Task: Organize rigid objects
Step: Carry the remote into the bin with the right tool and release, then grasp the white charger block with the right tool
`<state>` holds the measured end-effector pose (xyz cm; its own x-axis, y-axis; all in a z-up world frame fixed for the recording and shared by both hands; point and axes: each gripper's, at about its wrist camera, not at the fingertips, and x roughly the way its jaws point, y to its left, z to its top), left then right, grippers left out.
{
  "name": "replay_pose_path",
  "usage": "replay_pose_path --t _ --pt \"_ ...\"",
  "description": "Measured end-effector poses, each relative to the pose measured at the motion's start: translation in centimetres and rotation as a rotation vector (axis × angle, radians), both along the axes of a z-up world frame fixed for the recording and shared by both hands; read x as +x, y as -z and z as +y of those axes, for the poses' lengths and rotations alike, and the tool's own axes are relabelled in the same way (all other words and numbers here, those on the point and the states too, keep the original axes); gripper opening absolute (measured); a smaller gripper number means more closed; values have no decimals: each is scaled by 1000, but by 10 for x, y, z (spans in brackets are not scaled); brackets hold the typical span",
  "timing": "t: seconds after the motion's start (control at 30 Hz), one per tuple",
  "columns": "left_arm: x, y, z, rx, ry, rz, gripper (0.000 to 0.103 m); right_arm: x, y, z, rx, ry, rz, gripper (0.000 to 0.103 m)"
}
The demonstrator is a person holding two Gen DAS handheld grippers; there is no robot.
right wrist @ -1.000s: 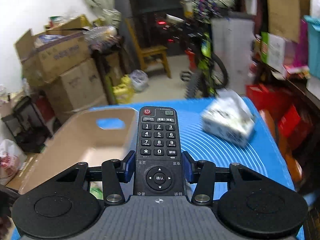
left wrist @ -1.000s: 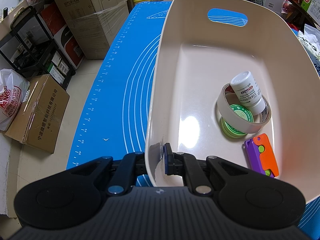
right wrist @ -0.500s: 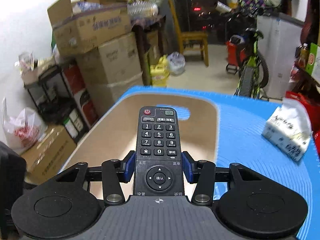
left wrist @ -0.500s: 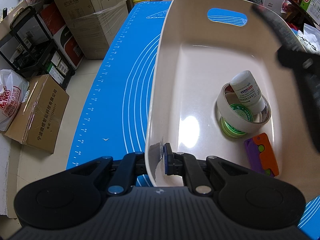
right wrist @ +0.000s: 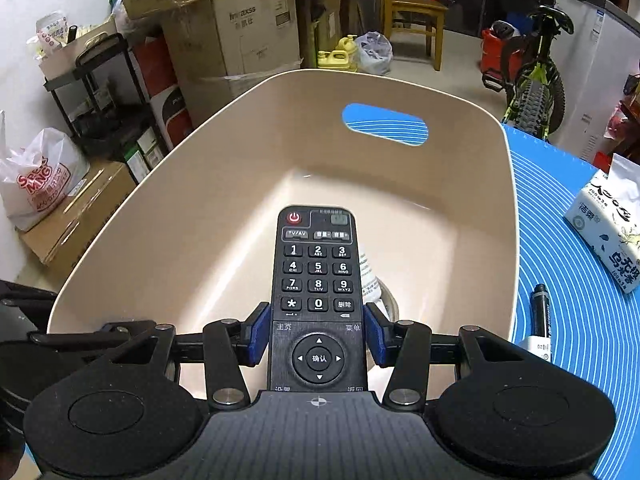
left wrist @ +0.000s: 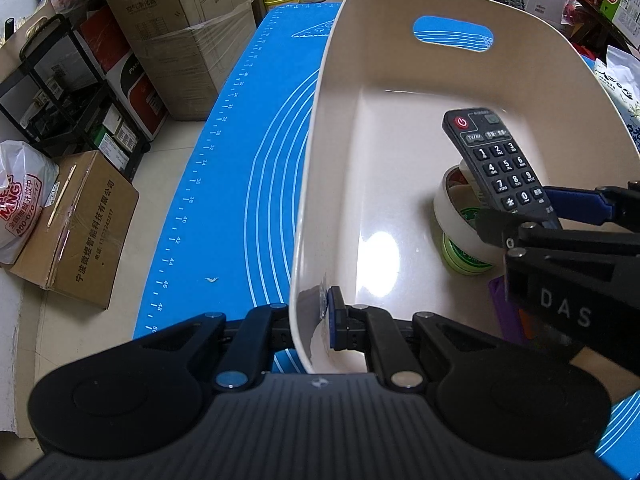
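cardboard boxes crowd the room behind the blue desk [left wrist: 224, 208]. right hand-held gripper [right wrist: 318, 334], closed on the remote [right wrist: 316, 280], hangs over the beige bin [right wrist: 248, 184]; left hand-held gripper [left wrist: 316, 316] pinches its rim. lower flat beside the tape roll [left wrist: 452, 208] (keys read "tv/av").

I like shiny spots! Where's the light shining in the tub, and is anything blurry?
Left wrist view: a bright glare patch sits on the tub floor near the tape; the remote looks sharp. Right wrist view: no strong glare, remote sharp, straight edges bend from the fisheye.
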<state>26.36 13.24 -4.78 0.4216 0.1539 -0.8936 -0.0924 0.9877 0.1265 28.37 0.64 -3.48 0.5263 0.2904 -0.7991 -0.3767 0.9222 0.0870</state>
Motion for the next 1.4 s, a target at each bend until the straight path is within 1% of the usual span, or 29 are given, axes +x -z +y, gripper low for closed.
replay_pose_path --t 0.03,0.1,0.13,0.27,0.33,0.47,0.57,0.63,0.77,0.87,0.93,1.07,1.23,1.4 --pt "0 0 0 -1 -1 1 10 -1 0 0 8 -1 -6 56" --pt "1 0 0 0 0 3 10 -6 -6 -3 32 -1 -44 62" --pt "1 -1 -1 2 1 3 10 -6 -11 -6 39 2 -54 67" --pt "0 -3 2 -1 0 3 11 -9 -30 -21 74 33 -100 74" --pt "0 -3 1 -1 0 4 11 -14 -40 -34 100 54 -140 78" --pt "-1 -5 0 -2 0 4 11 -19 -58 -64 131 97 -211 82" --pt "-2 -5 0 -3 0 4 11 -20 -67 -88 118 141 -251 83" --pt "-2 -5 0 -3 0 4 11 -20 -67 -106 102 173 -265 83" --pt "-2 -5 0 -2 0 4 11 -16 -54 -141 83 256 -246 83" --pt "-2 -5 1 -2 0 4 11 -12 -32 -162 108 294 -197 83" --pt "-2 -5 0 -3 0 4 11 -9 -15 -169 93 310 -171 82" --pt "-1 -5 1 -4 0 4 11 -2 14 -165 55 299 -135 78" --pt "-2 -5 0 -4 0 4 11 1 41 -156 -13 271 -101 67" --pt "-1 -5 1 -3 1 4 11 8 53 -147 -57 270 -89 58"
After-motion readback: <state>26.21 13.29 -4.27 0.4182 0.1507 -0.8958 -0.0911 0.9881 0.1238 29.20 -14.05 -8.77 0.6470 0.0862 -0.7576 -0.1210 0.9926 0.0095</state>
